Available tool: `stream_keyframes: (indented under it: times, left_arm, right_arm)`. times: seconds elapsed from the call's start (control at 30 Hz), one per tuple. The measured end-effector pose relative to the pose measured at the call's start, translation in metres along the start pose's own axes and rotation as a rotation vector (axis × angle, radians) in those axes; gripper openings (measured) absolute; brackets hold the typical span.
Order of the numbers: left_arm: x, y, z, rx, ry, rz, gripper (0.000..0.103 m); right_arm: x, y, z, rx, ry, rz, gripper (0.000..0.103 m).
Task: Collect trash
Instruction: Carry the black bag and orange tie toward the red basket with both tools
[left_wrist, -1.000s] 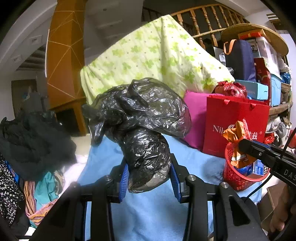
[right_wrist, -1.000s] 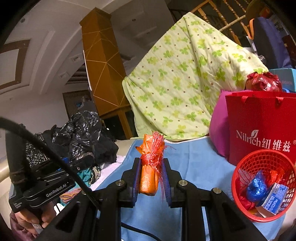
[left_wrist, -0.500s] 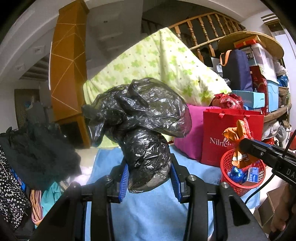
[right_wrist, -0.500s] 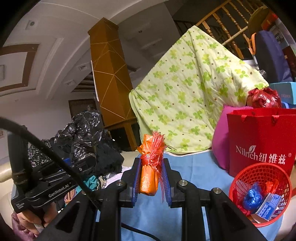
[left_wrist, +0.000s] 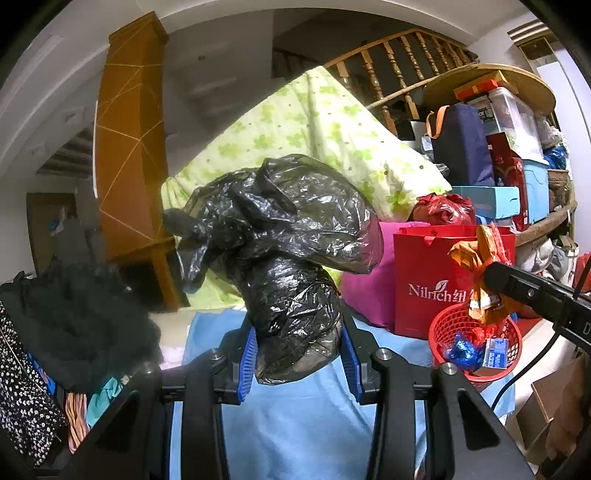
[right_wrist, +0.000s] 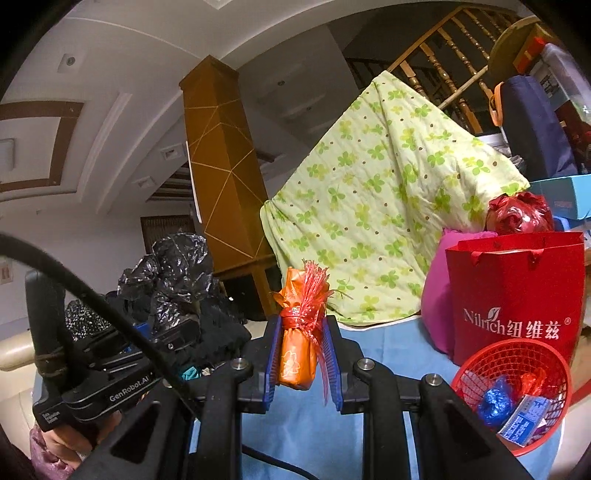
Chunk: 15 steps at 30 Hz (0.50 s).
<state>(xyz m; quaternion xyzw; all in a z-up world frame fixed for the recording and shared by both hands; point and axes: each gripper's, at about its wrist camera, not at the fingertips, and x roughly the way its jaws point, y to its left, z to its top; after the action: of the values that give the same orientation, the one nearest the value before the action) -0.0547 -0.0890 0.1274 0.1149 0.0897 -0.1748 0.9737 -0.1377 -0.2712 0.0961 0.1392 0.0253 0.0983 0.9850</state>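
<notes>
Black trash bag (left_wrist: 288, 254) clamped in left tool (left_wrist: 298, 354); orange wrapper (right_wrist: 297, 336) pinched in right tool (right_wrist: 300, 363). Both held above the blue-covered table (left_wrist: 295, 417). Red basket (right_wrist: 513, 391) right, wooden staircase railing (left_wrist: 399, 62) behind.

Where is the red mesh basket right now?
In the right wrist view, the red mesh basket sits lower right on the blue cloth, just in front of the red gift bag.

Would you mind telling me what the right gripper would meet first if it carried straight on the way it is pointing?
Most likely the green clover-print quilt draped ahead. The right gripper, shut on an orange wrapper, points level across the blue sheet toward it; depth is hard to judge.
</notes>
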Motion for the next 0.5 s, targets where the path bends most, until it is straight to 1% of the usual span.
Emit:
stream_keyframes:
  times: [0.2,0.5]
  left_arm:
    - [0.001,-0.015,0.006,0.02,-0.004,-0.029,0.043]
    - [0.015,-0.04,0.008,0.029,0.023,-0.089,0.043]
  right_arm:
    - [-0.014,-0.009,0.003,0.009,-0.02,-0.015,0.025]
    - [-0.031,-0.032,0.005,0.041,-0.038,-0.064,0.025]
